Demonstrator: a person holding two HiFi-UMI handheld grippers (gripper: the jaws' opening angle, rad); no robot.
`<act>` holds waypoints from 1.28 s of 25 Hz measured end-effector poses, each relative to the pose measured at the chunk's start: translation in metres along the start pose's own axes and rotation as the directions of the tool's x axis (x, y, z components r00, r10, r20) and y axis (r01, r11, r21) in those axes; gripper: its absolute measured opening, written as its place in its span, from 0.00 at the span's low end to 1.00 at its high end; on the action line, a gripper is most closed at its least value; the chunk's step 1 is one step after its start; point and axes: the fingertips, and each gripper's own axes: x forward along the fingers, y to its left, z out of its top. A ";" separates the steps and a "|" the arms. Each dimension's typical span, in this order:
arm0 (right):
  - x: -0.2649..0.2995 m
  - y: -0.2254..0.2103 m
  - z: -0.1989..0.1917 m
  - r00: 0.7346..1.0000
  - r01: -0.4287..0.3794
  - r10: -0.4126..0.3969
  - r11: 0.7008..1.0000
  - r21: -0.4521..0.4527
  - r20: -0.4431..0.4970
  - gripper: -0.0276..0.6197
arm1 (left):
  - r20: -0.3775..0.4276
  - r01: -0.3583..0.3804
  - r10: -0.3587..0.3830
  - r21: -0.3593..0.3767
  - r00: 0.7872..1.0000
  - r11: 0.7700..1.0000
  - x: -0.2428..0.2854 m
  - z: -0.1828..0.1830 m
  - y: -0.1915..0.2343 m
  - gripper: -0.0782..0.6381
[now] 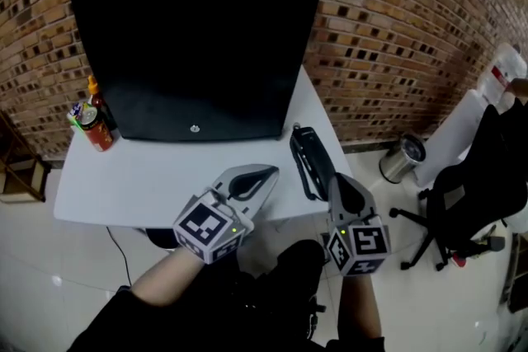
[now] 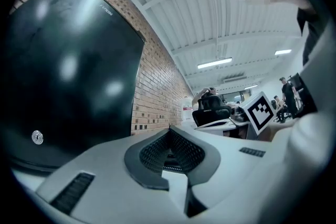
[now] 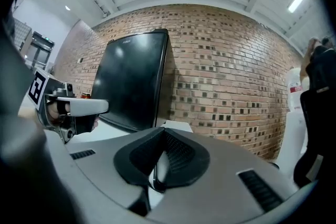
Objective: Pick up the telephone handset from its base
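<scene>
A black telephone handset (image 1: 309, 161) lies lengthwise near the right edge of the white table (image 1: 140, 177), apparently on its base, which I cannot make out separately. My right gripper (image 1: 338, 180) hovers at the table's front right corner, just below the handset's near end, with its jaws shut and empty. My left gripper (image 1: 268, 171) is over the table's front edge, left of the handset, and also shut with nothing in it. In the left gripper view the jaw tips of the left gripper (image 2: 169, 129) meet. In the right gripper view the tips of the right gripper (image 3: 164, 131) meet too.
A large black monitor (image 1: 198, 37) fills the back of the table against a brick wall (image 1: 396, 29). A red can and a sauce bottle (image 1: 93, 124) stand at the left. On the floor to the right are a metal bin (image 1: 402, 158) and an office chair (image 1: 474, 185).
</scene>
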 end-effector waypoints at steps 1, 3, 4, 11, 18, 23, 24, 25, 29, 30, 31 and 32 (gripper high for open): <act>0.003 -0.001 0.001 1.000 0.001 -0.001 1.000 -0.010 -0.010 0.06 | -0.003 0.005 -0.005 -0.005 1.000 1.000 -0.001 -0.002 0.002 0.10; 0.010 -0.001 0.002 1.000 0.001 -0.002 0.999 -0.033 -0.028 0.06 | -0.018 0.019 -0.019 -0.009 1.000 1.000 -0.002 -0.005 0.005 0.10; 0.014 -0.002 0.002 0.999 -0.005 0.003 0.999 -0.041 -0.041 0.06 | -0.024 0.027 -0.027 -0.003 0.999 1.000 -0.001 -0.006 0.005 0.10; 0.044 -0.007 -0.007 0.976 -0.106 0.104 0.994 -0.003 -0.193 0.20 | -0.051 0.041 -0.040 0.010 0.998 0.999 0.007 -0.006 0.014 0.10; 0.083 -0.011 -0.022 0.920 -0.153 0.127 0.987 -0.042 -0.370 0.41 | -0.088 0.015 -0.017 -0.018 0.996 1.000 0.008 -0.011 0.022 0.10; 0.094 -0.011 -0.034 0.899 -0.140 0.120 0.990 -0.017 -0.422 0.45 | -0.122 0.031 -0.033 -0.019 0.992 0.999 0.004 -0.015 0.020 0.10; 0.096 -0.009 -0.036 0.896 -0.139 0.121 0.990 -0.010 -0.428 0.47 | -0.138 0.027 -0.029 -0.018 0.990 0.999 0.003 -0.017 0.021 0.10; 0.097 -0.008 -0.037 0.893 -0.139 0.124 0.990 -0.003 -0.433 0.48 | -0.151 0.022 -0.024 -0.018 0.988 1.000 0.003 -0.019 0.022 0.10; 0.101 -0.009 -0.041 0.881 -0.143 0.129 0.990 0.004 -0.454 0.48 | -0.174 0.016 -0.020 -0.024 0.984 1.000 0.009 -0.025 0.023 0.10; 0.101 -0.010 -0.042 0.879 -0.141 0.124 0.990 -0.003 -0.460 0.48 | -0.177 0.019 -0.023 -0.023 0.984 1.000 0.009 -0.026 0.023 0.10; 0.102 -0.010 -0.043 0.876 -0.141 0.120 0.990 -0.010 -0.468 0.48 | -0.181 0.021 -0.025 -0.021 0.983 1.000 0.009 -0.026 0.022 0.10; 0.102 -0.009 -0.045 0.871 -0.143 0.118 0.990 -0.016 -0.476 0.48 | -0.187 0.024 -0.027 -0.018 0.982 1.000 0.010 -0.027 0.021 0.10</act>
